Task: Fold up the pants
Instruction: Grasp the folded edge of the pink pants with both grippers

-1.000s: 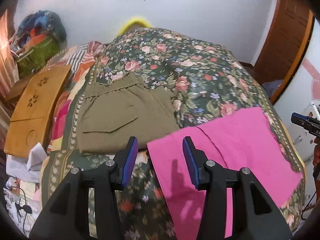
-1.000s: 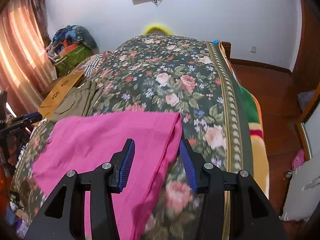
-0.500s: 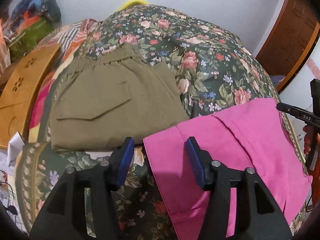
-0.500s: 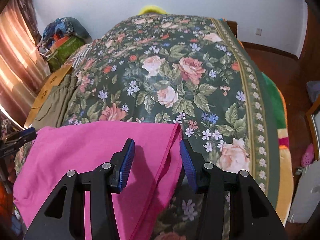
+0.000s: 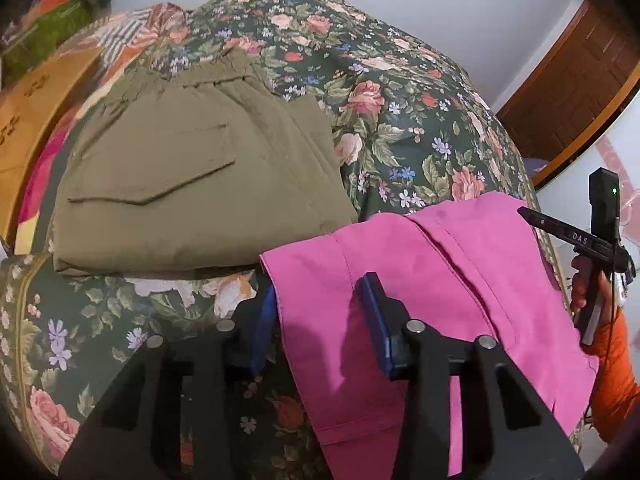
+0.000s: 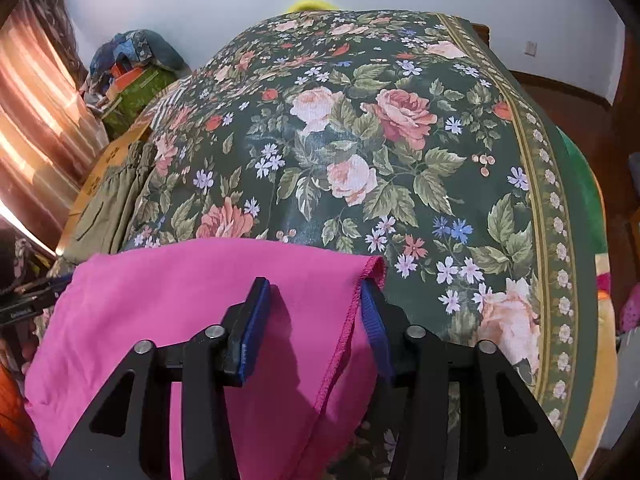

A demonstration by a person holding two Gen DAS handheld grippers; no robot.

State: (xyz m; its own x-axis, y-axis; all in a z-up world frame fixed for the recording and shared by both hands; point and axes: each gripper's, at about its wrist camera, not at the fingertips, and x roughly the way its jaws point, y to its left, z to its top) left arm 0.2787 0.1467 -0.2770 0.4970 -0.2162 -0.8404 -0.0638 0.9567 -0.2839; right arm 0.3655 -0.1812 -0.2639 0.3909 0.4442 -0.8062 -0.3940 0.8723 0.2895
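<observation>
Both tongs gape, straddling opposite corners of the pink pants: left tongs, right tongs. Only the left view shows the olive pants' pocket, beyond its left finger.

I saw matt pink cloth pants beside matt olive woven pants. The floral bedspread looked slightly glossy; my fingers were black plastic with ribbed blue pads.

Home bedroom, floral bedspread over a bed, curtain, wooden door
</observation>
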